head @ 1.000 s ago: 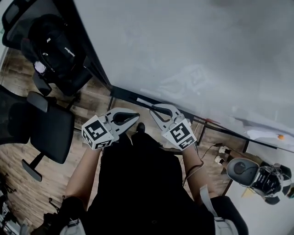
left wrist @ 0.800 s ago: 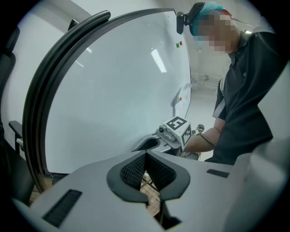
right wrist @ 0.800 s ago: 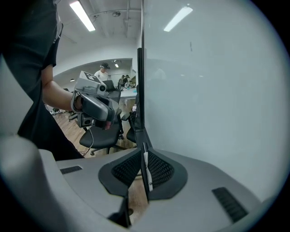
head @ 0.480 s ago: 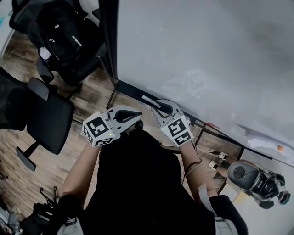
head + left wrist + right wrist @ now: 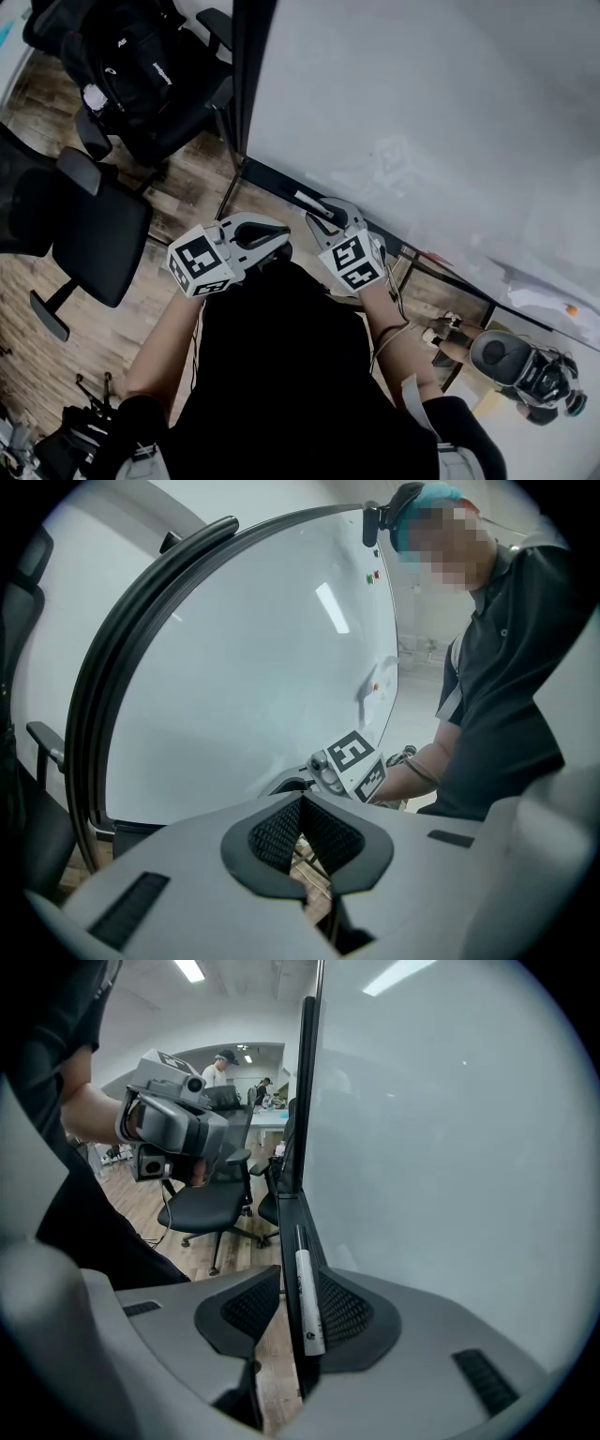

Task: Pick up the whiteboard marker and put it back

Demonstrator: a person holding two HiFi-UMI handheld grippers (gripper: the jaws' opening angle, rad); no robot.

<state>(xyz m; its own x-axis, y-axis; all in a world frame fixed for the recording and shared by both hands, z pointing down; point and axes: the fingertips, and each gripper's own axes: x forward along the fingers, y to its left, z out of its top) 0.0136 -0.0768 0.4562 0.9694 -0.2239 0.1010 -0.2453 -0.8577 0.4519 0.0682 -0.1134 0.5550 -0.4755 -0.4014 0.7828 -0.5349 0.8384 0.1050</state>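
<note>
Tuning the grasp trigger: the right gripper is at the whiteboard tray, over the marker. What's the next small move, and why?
Probably close the right gripper on the whiteboard marker. Its fingers stand apart, and the marker lies between them on the tray, nearer the board-side finger and not yet gripped. The left gripper is shut and empty.

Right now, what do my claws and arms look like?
Pale grey shells on left claw and right claw, black ribbed pads, each with a white cube of black square markers. Thin cable by the right arm. Short dark sleeves.
</note>
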